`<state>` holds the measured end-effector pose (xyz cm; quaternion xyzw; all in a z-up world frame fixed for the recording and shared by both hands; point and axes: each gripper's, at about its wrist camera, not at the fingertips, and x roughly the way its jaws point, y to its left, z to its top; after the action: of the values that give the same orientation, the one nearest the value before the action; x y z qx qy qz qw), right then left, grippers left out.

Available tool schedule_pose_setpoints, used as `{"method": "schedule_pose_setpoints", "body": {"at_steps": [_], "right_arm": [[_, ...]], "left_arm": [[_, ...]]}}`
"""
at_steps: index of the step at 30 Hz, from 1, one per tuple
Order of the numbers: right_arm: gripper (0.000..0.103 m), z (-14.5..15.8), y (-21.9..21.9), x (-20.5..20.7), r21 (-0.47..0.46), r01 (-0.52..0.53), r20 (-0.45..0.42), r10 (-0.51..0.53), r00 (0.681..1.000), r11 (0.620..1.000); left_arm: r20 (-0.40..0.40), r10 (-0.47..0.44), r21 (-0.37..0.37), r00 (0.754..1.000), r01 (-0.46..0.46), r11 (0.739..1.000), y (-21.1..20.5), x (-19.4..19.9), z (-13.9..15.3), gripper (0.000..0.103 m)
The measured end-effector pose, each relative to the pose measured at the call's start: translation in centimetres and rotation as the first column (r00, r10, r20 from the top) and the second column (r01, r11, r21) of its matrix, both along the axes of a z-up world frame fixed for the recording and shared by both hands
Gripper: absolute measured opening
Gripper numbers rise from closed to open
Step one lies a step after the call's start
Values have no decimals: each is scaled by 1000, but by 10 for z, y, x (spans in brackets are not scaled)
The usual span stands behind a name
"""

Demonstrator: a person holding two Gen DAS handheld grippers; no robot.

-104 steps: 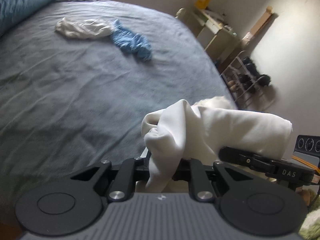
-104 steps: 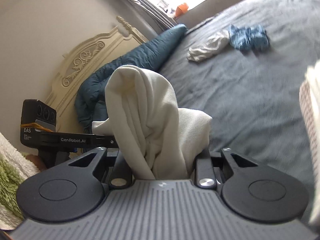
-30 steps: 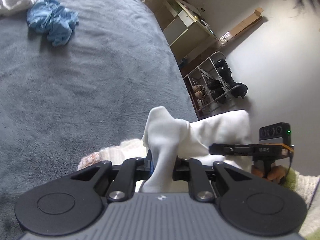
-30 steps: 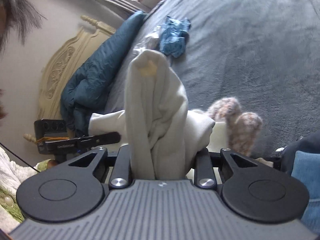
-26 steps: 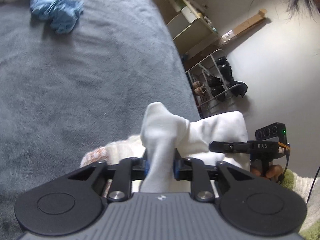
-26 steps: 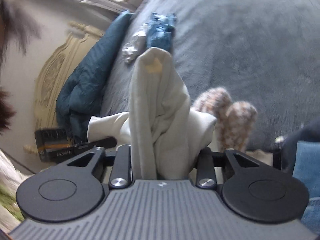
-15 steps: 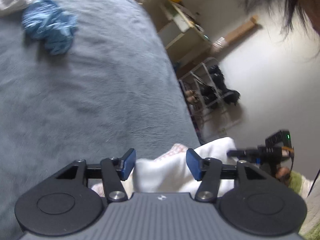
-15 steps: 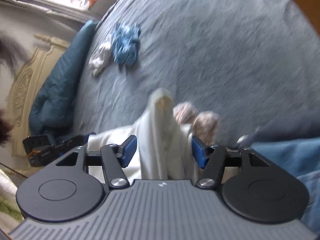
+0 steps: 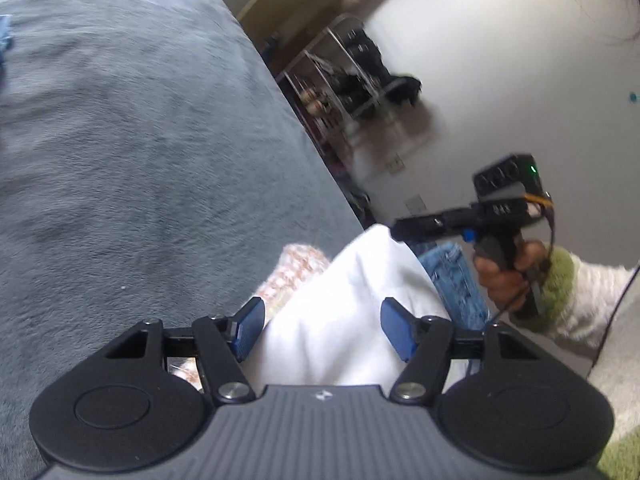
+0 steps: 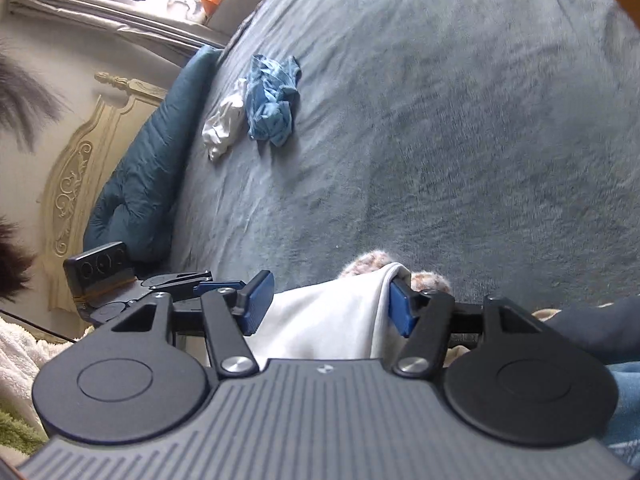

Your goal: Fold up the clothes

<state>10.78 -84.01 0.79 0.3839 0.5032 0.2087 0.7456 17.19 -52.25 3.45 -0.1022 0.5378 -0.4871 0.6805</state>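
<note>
A folded white garment [image 9: 340, 300] lies at the near edge of the bed, on top of a pink-and-white knitted piece [image 9: 296, 268]. My left gripper [image 9: 322, 330] sits over it with jaws opening; the cloth lies loose between the blue pads [image 9: 250, 326]. In the right wrist view the same white garment [image 10: 332, 320] lies between the jaws of my right gripper [image 10: 328, 308], which are closing but still wide apart; its edge drapes against the right pad [image 10: 400, 314]. The knitted piece [image 10: 364, 262] peeks out behind. A hand in a fuzzy green-cuffed sleeve holds the right gripper [image 9: 400, 229].
The grey-blue bed cover [image 10: 440, 140] stretches ahead. A crumpled blue cloth [image 10: 272, 104] and a white one [image 10: 224, 124] lie far off near a teal quilt [image 10: 152, 168] and a cream headboard [image 10: 76, 176]. Denim [image 9: 452, 276] and dark clothing [image 10: 592, 328] lie beside the pile. A shoe rack [image 9: 348, 80] stands by the wall.
Both grippers were shut on the raised white garment; both have opened and it has dropped flat onto the pile. Both hands moved in lower over it.
</note>
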Motion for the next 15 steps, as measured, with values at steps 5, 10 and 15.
{"method": "schedule_pose_setpoints", "body": {"at_steps": [5, 10, 15], "right_arm": [[11, 16, 3, -8, 21, -31, 126, 29, 992, 999], [9, 50, 14, -25, 41, -97, 236, 84, 968, 994], [9, 78, 29, -38, 45, -147, 298, 127, 946, 988]], "left_arm": [[15, -43, 20, 999, 43, 999, -7, -5, 4, 65], [74, -54, 8, 996, 53, 999, -6, -6, 16, 65], [117, -60, -42, 991, 65, 997, -10, -6, 26, 65]]}}
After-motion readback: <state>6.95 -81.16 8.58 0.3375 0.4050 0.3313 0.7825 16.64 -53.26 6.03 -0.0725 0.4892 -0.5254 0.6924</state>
